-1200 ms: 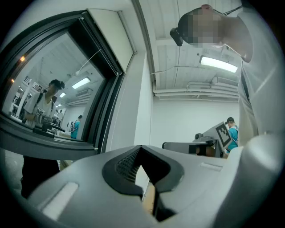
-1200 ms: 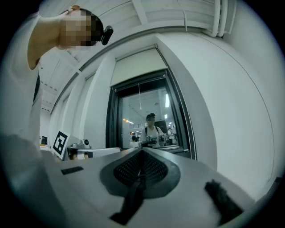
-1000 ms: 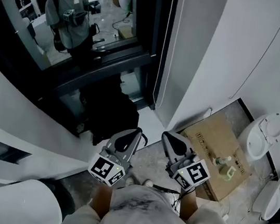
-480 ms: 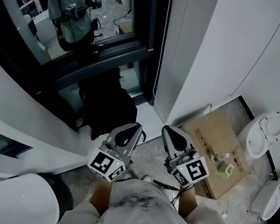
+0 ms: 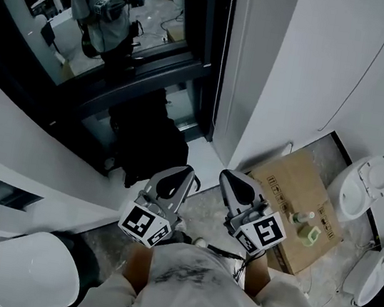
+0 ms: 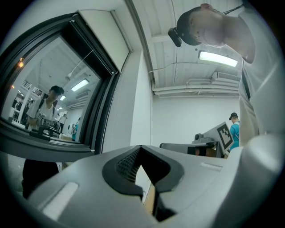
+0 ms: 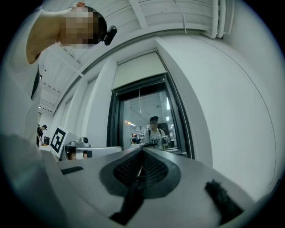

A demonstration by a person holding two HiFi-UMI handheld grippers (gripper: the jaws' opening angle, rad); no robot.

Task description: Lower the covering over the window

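Observation:
The window [image 5: 90, 17] has a dark frame and its glass mirrors a person. Its covering, a pale roller blind [image 7: 138, 71], sits rolled up at the top of the frame, and it shows in the left gripper view too, as blind [image 6: 104, 33]. A thin pull cord [image 5: 225, 53] hangs along the frame's right side. My left gripper [image 5: 180, 176] and right gripper [image 5: 228, 179] are held side by side low in front of the window, well short of the cord. Both are shut with nothing between the jaws, as with left gripper [image 6: 140, 149] and right gripper [image 7: 142, 152].
A black bag [image 5: 143, 141] lies under the window sill. A flat cardboard sheet [image 5: 294, 194] with small bottles [image 5: 304, 219] lies on the floor to the right, beside white toilets [image 5: 364, 187]. A white round object [image 5: 28, 275] is at the lower left.
The head view has drifted a little, so the window reflection sits higher. Both grippers stay shut and in nearly the same place, side by side.

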